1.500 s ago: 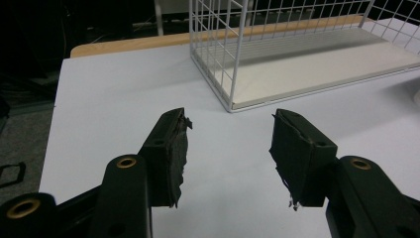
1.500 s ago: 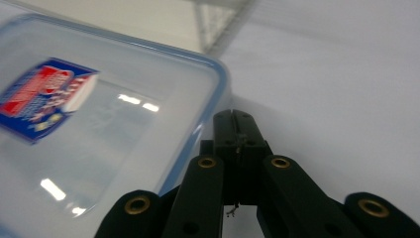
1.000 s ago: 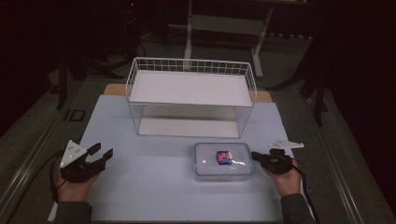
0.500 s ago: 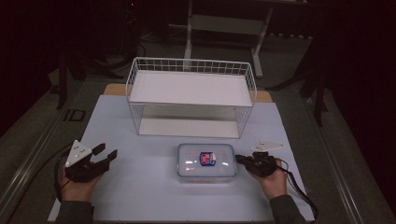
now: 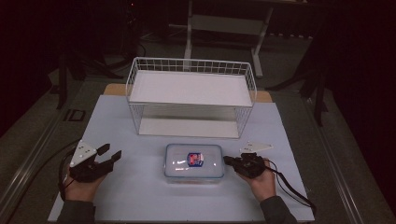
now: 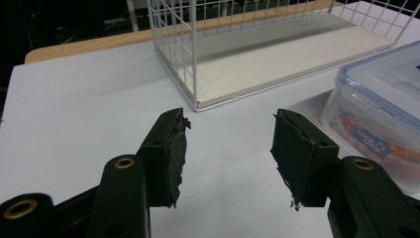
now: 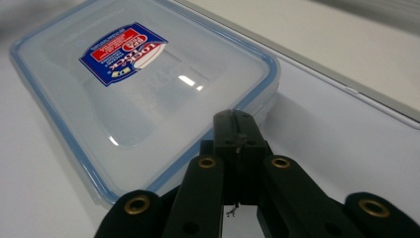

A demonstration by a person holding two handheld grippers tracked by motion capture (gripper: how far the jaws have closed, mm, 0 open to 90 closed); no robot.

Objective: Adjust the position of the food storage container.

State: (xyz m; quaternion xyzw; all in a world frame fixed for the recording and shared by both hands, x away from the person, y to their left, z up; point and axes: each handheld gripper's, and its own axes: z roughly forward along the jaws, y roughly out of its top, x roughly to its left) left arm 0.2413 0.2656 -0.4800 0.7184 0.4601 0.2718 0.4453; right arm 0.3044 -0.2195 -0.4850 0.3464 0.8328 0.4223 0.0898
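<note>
Container: a clear rectangular plastic food box with a blue-rimmed snap lid and a red-and-blue label (image 5: 194,161); it lies flat on the white table sheet (image 5: 140,196), between the two grippers and just in front of the rack. Something orange shows through its side wall in the left gripper view.
Right gripper: the black two-jaw right gripper (image 7: 236,130) has its jaws pressed together, nothing between them; the tips sit at the box's right-hand edge, apparently against the rim, though actual contact cannot be confirmed.
Left gripper: the black two-jaw left gripper (image 6: 228,144) has its jaws spread wide and empty, resting low over bare sheet, well apart from the box's left side, with its worn pads facing each other.
Hands: a hand (image 5: 84,184) holds the left tool, another (image 5: 261,179) the right, both entering from the near edge.
Rack: a white wire two-level shelf rack with solid white boards (image 5: 191,93) stands behind the box, its lower opening facing the person.
Risk, push: judged from the closed tips on one edge, a shove there could swing the box rather than slide it straight.
Risk, grip: the lid is smooth and glossy; jaws closing on its rim could slip.
Risk, rack: the box is close to the rack's front wires, and a forward push could jam it against them.
</note>
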